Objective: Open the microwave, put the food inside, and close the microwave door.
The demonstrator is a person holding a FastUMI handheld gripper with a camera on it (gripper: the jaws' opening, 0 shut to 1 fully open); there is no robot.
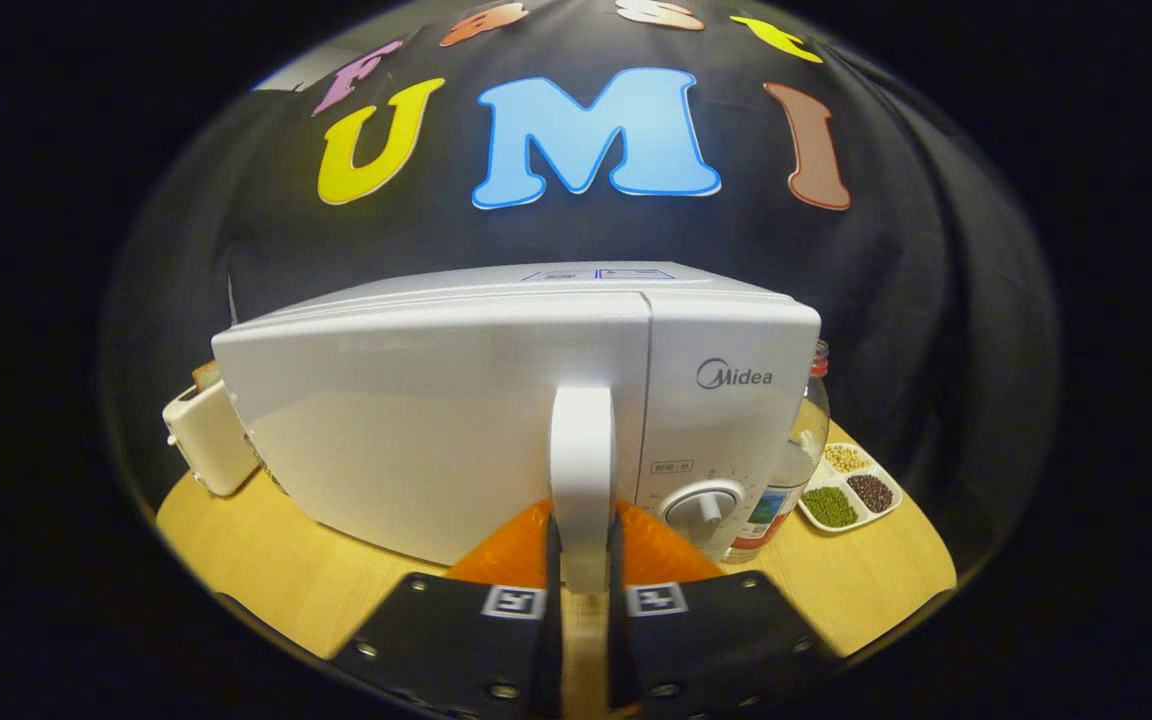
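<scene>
The fingers (540, 560) stand one on each side of the microwave's upright door handle (582, 470), pressed close against its lower end, so the gripper (584, 570) looks clamped on the handle, though the contact faces themselves are hidden. The door (416, 430) lies flush with the control panel at its right edge, so the microwave (736, 340) appears closed and the opening pull is, by my judgement, the step in hand. The grip sits low on the handle, near its bottom tip; a pull angled downward could slide the fingers off the end. The door seems to hinge on its left side, so a straight pull that does not follow the arc could twist the handle out of the grip. If the latch resists, the whole oven may drag across the bench (266, 560) toward the near edge. Just right of the oven a clear bottle (804, 440) stands touching or nearly touching its side, with a divided tray of beans (851, 487) beyond it; a shifting oven could tip the bottle onto the tray. At far left sits a toaster (206, 435) holding bread, which a wide-swinging door could strike. I cannot pick out any other food for loading.
</scene>
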